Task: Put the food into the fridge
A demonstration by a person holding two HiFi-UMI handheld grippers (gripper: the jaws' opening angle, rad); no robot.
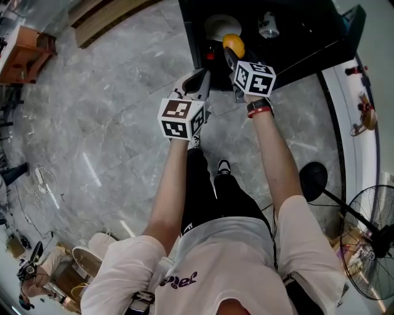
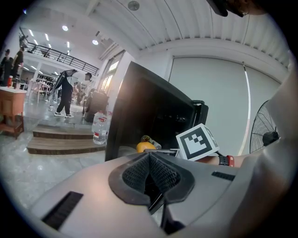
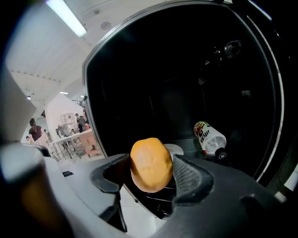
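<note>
My right gripper (image 1: 233, 54) is shut on an orange-yellow fruit (image 1: 234, 44), held at the mouth of the open black fridge (image 1: 289, 43). In the right gripper view the fruit (image 3: 150, 164) sits pinched between both pads of the gripper (image 3: 151, 174), in front of the dark fridge interior (image 3: 177, 83). Inside lie a white plate (image 3: 177, 150) and a bottle (image 3: 209, 137) on its side. My left gripper (image 1: 198, 83) hangs just left of the right one, over the floor, shut and empty (image 2: 150, 174). The left gripper view shows the fruit (image 2: 145, 147) beside the fridge wall (image 2: 139, 107).
A standing fan (image 1: 372, 240) and its round black base (image 1: 314, 178) are on the floor to the right. Wooden steps (image 1: 104, 18) lie at the far left, with a water bottle (image 2: 99, 128) on them. The person's feet (image 1: 223, 166) stand below the grippers.
</note>
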